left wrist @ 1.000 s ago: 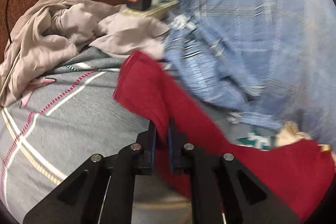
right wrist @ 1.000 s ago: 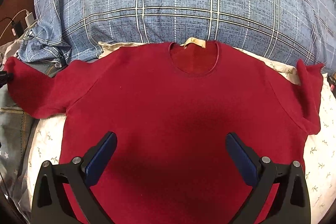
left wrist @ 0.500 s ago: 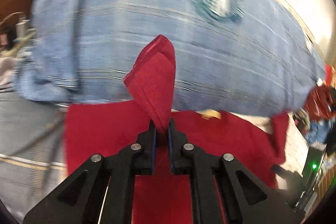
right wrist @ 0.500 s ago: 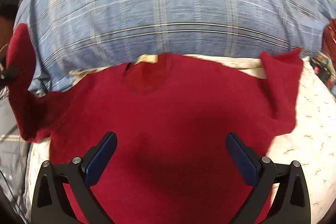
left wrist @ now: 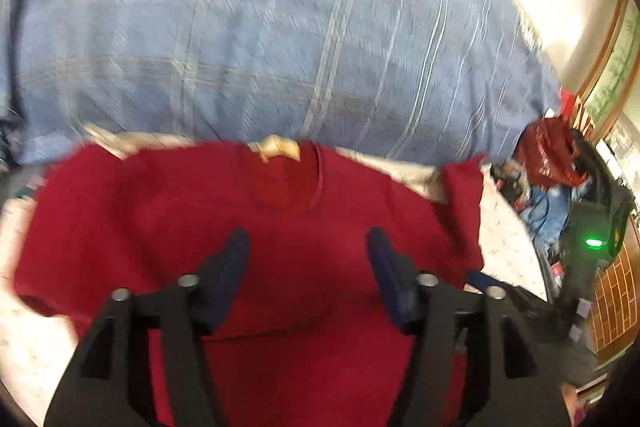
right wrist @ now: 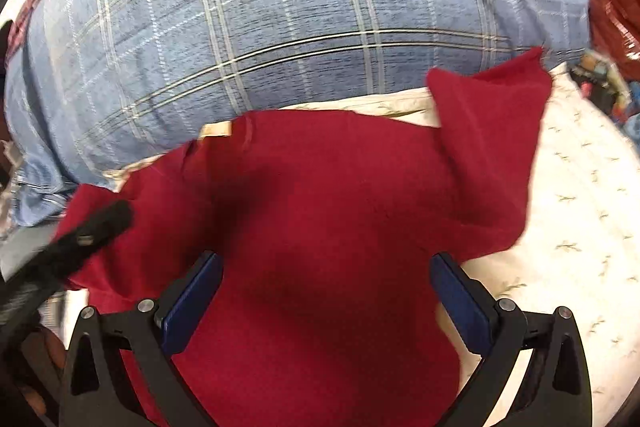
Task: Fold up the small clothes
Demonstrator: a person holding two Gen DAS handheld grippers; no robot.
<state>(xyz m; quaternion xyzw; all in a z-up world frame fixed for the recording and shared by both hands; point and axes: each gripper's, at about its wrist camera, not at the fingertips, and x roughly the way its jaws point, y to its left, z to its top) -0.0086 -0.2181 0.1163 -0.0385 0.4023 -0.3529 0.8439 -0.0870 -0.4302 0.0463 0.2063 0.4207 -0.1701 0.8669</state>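
red shirt (left wrist: pixel 280 267) lies flat w/ its collar away from you, spread on a white sheet w/ small sprigs (right wrist: pixel 568 227). your left gripper (left wrist: pixel 306 243) has its jaws spread wide, nothing between them; it hangs over the shirt's chest just short of the neckline, tan label (left wrist: pixel 276 147) straight ahead past the tips. left side of the shirt looks doubled over onto the body, fold edge running just under the left finger (left wrist: pixel 228 267), tho blur makes it hard to be sure. your right gripper (right wrist: pixel 326 275) is also wide open & holds nothing, blue pads (right wrist: pixel 192 303) either side of the shirt body. right sleeve (right wrist: pixel 492 147) sits ahead & to the right of the right tips, its far corner lifted & leaning on the blue plaid pillow (right wrist: pixel 300 19). that pillow fills the space beyond both grippers, round badge print at its far left. left gripper shows as a dark blurred bar at left of the right cam.
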